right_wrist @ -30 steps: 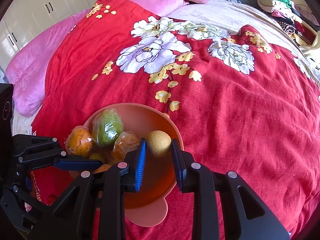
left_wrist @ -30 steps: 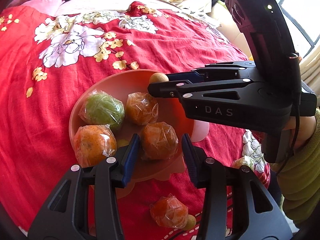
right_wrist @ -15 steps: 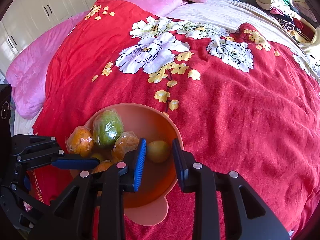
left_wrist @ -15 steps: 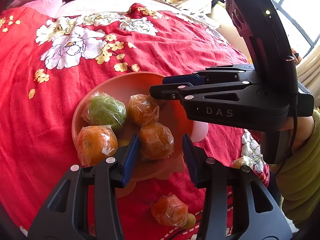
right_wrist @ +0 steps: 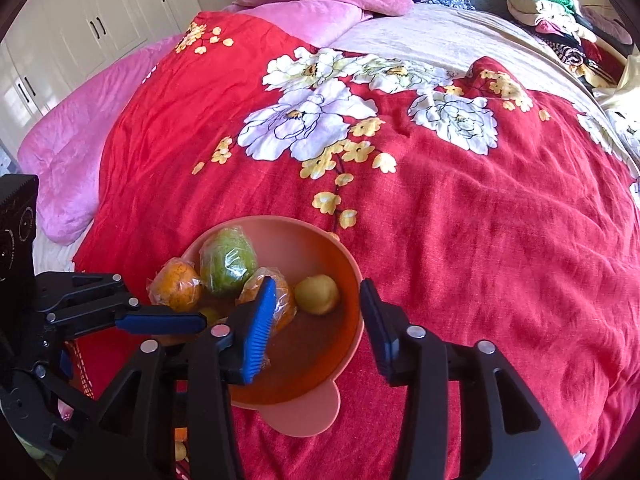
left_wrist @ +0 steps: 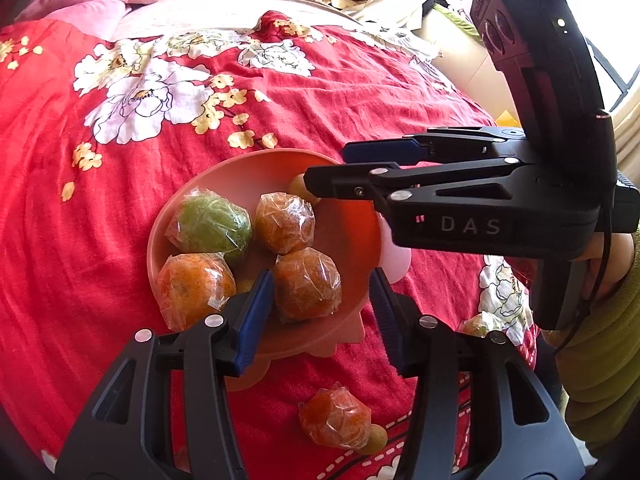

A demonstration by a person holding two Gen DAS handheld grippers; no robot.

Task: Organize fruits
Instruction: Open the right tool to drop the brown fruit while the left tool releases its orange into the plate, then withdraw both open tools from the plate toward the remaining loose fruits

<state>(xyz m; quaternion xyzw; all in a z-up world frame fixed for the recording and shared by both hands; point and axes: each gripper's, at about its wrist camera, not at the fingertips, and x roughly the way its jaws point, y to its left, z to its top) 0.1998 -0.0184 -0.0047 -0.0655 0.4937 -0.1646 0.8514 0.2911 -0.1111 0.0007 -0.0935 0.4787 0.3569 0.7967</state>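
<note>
Fingers (right_wrist: 260, 328) of right gripper (right_wrist: 316, 324) apart, empty; small yellow fruit (right_wrist: 318, 294) lies between them in bowl (right_wrist: 352, 272), lower centre. Left gripper (left_wrist: 322, 312) also spread, straddling wrapped orange (left_wrist: 308, 290). Bowl's near side hidden.

Right tongs (right_wrist: 316, 320) gape over the bowl (right_wrist: 352, 268), yellow fruit (right_wrist: 317, 294) inside.

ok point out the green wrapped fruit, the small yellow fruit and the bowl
green wrapped fruit (right_wrist: 228, 262), right wrist view, middle of its top
small yellow fruit (right_wrist: 318, 294), right wrist view, centre
bowl (right_wrist: 352, 268), right wrist view, right rim
</note>
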